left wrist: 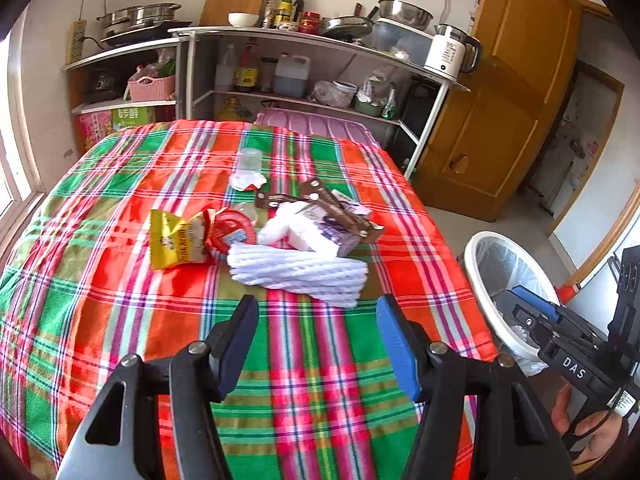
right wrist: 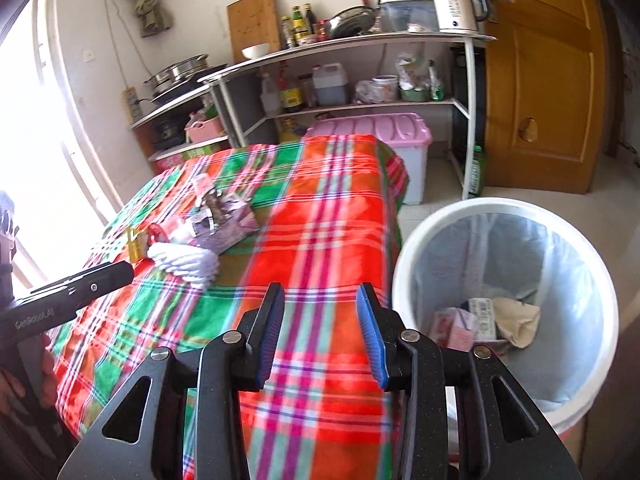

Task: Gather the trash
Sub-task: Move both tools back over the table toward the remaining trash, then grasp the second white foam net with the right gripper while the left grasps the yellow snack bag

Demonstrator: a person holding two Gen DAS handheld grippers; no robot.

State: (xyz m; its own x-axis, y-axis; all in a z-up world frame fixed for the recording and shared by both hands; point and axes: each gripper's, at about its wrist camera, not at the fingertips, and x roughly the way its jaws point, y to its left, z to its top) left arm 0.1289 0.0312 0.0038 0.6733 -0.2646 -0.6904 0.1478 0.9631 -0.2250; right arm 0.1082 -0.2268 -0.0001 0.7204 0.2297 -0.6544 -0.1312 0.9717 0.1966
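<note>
Left gripper jaws apart, empty; trash pile just ahead. Right gripper jaws apart, empty; bin beside right jaw.

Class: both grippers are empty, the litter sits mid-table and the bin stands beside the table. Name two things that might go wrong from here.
1. The litter is piled together: the foam net touches the purple box and the yellow packet lies close by, so one grab may drag or scatter the others.
2. The bin stands below the table's edge, so a piece released early could land on the floor.
</note>
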